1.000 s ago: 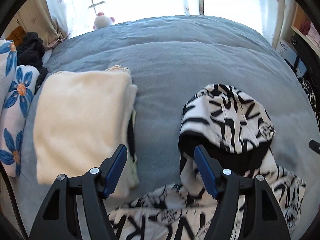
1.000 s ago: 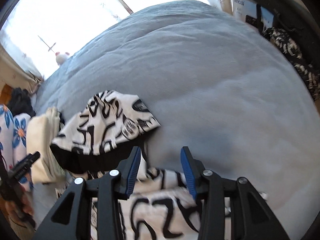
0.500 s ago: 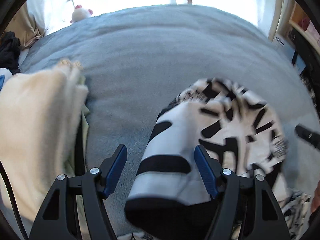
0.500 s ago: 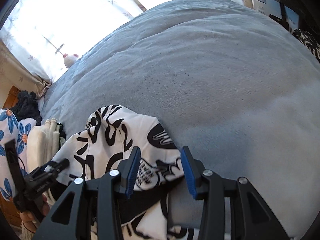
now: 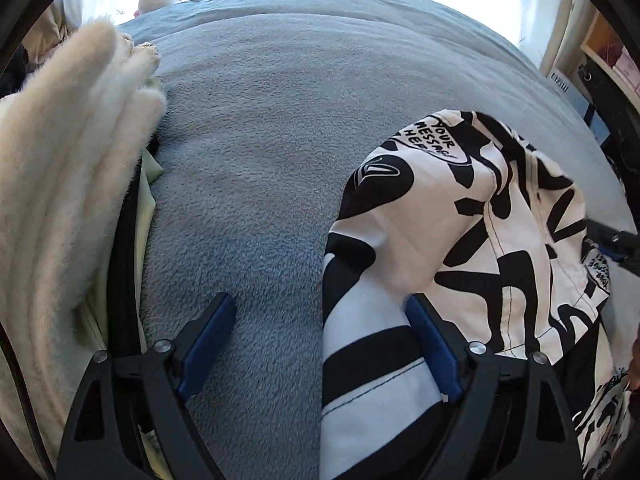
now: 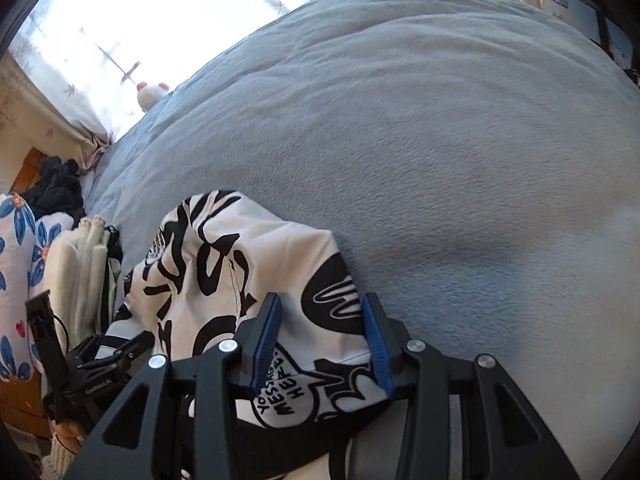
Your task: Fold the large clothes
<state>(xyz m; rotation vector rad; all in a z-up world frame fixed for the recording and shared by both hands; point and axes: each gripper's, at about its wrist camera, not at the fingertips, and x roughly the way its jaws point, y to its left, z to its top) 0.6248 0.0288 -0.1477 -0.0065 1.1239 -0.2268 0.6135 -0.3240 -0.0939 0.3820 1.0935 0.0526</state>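
Observation:
A black-and-white graphic-print garment is bunched on the grey-blue bed blanket. It also shows in the right wrist view. My left gripper is open; a striped fold of the garment lies between its jaws against the right finger. My right gripper is open with the garment's printed cloth lying between its jaws. The left gripper shows at the lower left of the right wrist view.
A folded cream fleece stack lies at the left. A blue-flower pillow and dark knitwear sit beyond it. A small plush toy is by the bright window. Shelves and boxes stand at the right.
Both grippers have moved forward and low over the garment. The cloth that lay ahead of the jaws now lies between them and is bunched higher.

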